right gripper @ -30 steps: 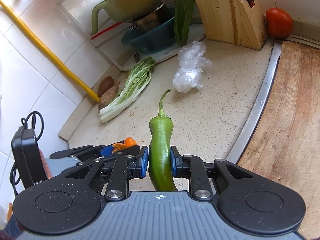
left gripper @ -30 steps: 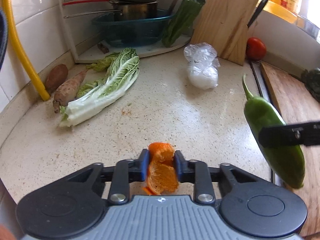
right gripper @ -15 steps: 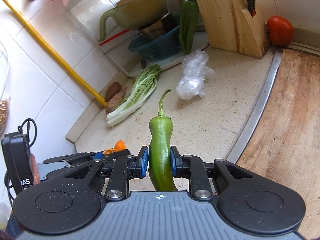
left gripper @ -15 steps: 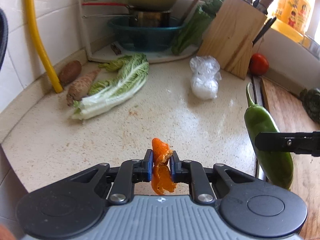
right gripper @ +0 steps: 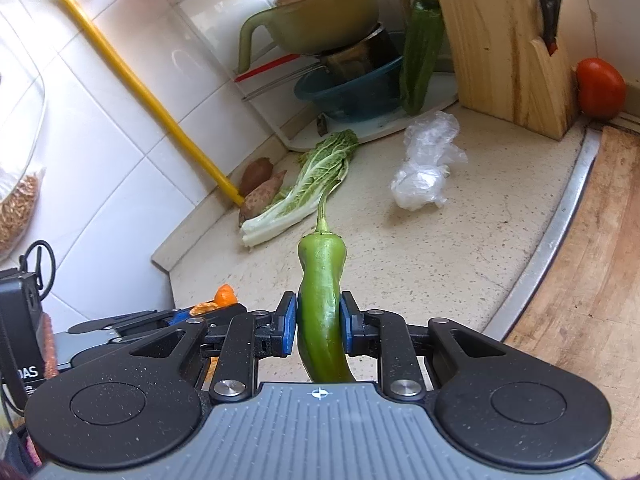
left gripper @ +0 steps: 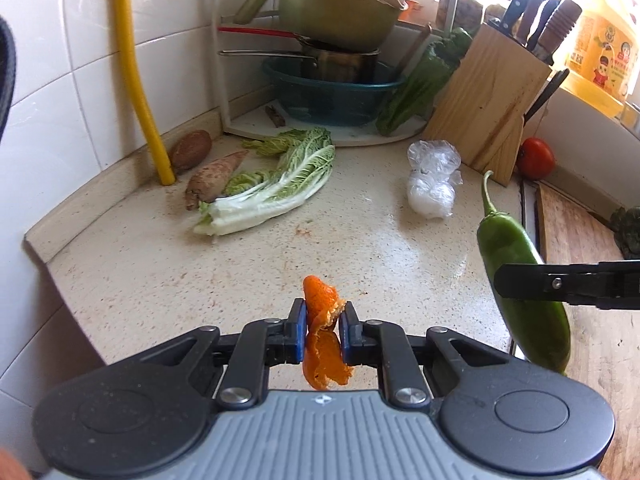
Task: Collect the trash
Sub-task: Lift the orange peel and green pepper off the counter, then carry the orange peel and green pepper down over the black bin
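Orange peel [left gripper: 323,344] | left jaws clamped | black box [right gripper: 18,328]: "DAS"

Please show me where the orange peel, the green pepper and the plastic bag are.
orange peel [left gripper: 325,346], left wrist view, middle.
green pepper [right gripper: 321,300], right wrist view, body.
plastic bag [right gripper: 424,168], right wrist view, middle.

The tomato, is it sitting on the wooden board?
No, the tomato sits on the counter beside the knife block, past the wooden board.
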{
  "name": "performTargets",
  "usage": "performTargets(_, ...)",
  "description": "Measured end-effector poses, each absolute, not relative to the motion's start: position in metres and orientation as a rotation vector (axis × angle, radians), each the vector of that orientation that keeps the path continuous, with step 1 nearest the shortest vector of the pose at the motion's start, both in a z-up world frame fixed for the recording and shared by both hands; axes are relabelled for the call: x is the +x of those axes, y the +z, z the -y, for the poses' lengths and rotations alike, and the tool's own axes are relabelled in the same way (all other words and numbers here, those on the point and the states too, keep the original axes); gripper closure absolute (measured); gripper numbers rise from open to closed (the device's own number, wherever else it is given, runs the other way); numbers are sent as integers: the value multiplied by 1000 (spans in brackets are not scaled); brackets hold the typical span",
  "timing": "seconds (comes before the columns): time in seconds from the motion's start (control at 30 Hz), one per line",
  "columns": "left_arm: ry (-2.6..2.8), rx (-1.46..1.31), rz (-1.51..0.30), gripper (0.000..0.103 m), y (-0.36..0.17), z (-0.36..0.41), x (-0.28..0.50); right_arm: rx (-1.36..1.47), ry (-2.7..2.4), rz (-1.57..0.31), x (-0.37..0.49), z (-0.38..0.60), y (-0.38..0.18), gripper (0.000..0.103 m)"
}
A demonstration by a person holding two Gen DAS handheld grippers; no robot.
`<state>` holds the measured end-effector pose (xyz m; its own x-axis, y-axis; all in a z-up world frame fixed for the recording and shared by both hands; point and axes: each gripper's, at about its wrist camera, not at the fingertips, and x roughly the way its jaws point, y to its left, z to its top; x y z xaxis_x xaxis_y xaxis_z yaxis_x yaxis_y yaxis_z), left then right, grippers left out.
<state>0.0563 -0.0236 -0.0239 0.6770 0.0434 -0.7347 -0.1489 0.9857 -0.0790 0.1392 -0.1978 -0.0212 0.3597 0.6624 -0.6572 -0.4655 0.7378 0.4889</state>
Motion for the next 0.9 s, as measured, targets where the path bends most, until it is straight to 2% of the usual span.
performTargets(0.43, 113, -142, -779, 87, -8, 10, 37, 180, 738, -926, 118, 173, -7, 75)
performTargets(0.9, 181, -152, -743, 87, 7, -33, -22, 139, 844, -915, 67, 107, 7, 75)
